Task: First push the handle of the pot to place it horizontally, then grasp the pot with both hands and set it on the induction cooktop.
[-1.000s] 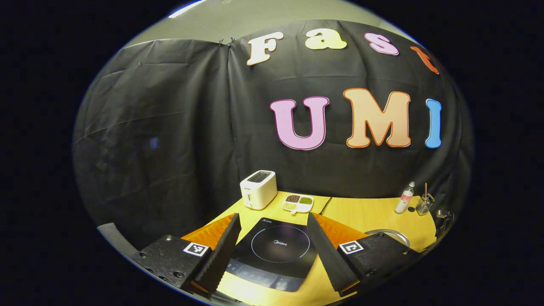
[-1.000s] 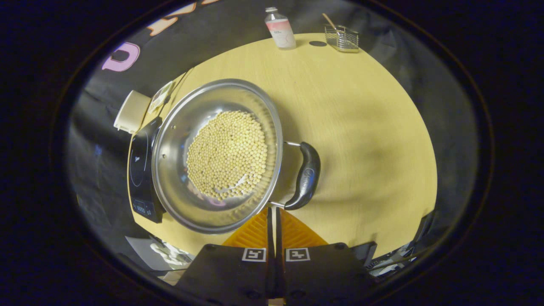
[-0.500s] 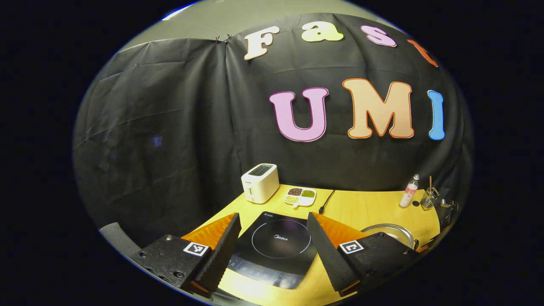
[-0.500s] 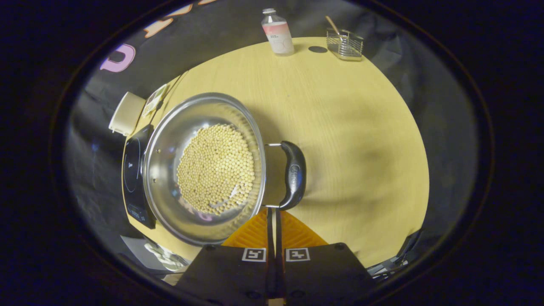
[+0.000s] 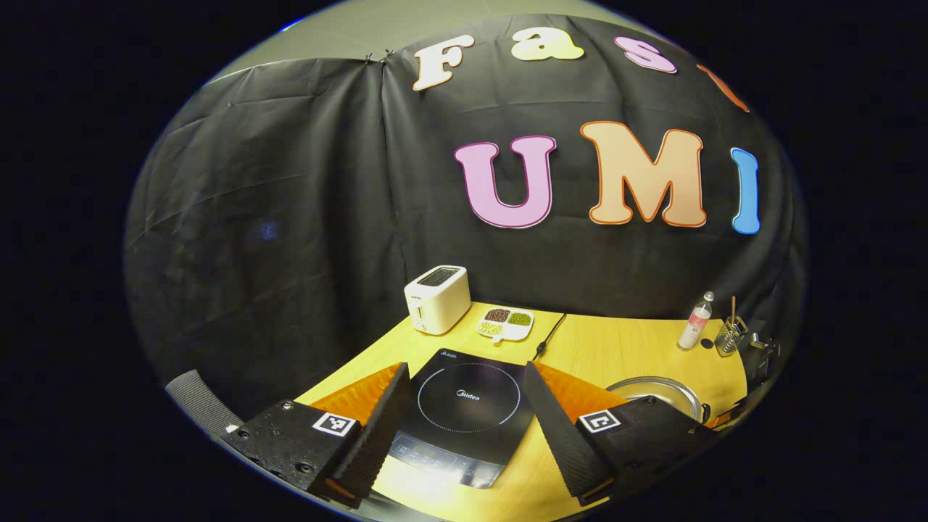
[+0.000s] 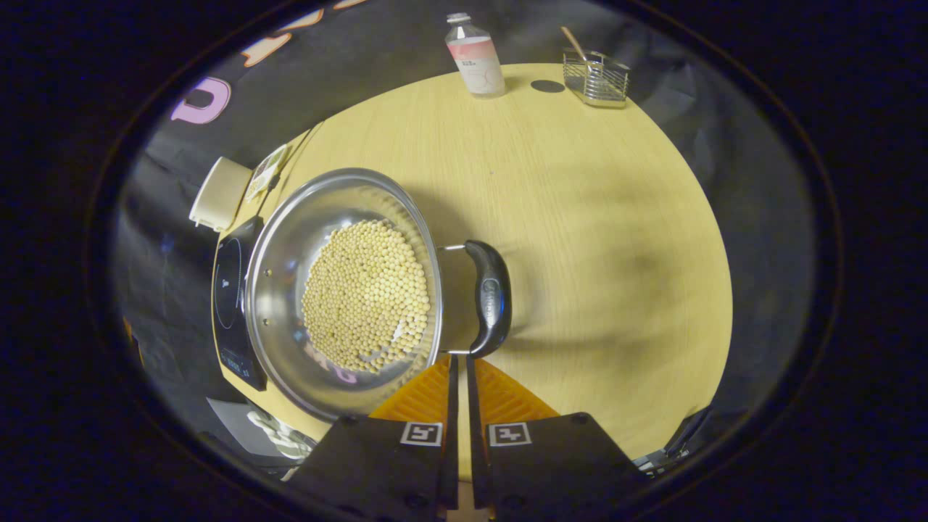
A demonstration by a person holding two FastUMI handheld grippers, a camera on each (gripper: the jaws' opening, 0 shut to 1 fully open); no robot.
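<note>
A steel pot point(image 6: 283, 290) holding pale beans stands on the wooden table point(image 6: 580, 217), its black side handle point(image 6: 489, 297) on the right. My right gripper point(image 6: 459, 360) is shut with nothing between its fingers, and its tips sit just at the handle's near end. The black induction cooktop point(image 6: 235, 297) lies beyond the pot's left side. In the left gripper view my left gripper point(image 5: 467, 380) is open above the cooktop point(image 5: 464, 406), and the pot's rim point(image 5: 656, 388) shows past the right finger.
A white toaster point(image 5: 436, 299) and a divided dish of beans point(image 5: 506, 324) stand behind the cooktop, with a black cable point(image 5: 549, 337) beside them. A bottle point(image 6: 475, 54) and a wire basket point(image 6: 596, 72) stand at the table's far edge.
In the right gripper view the pot has slid left and turned, its handle swinging closer to my fingertips. The left gripper has drawn back a little, so more of the table shows.
</note>
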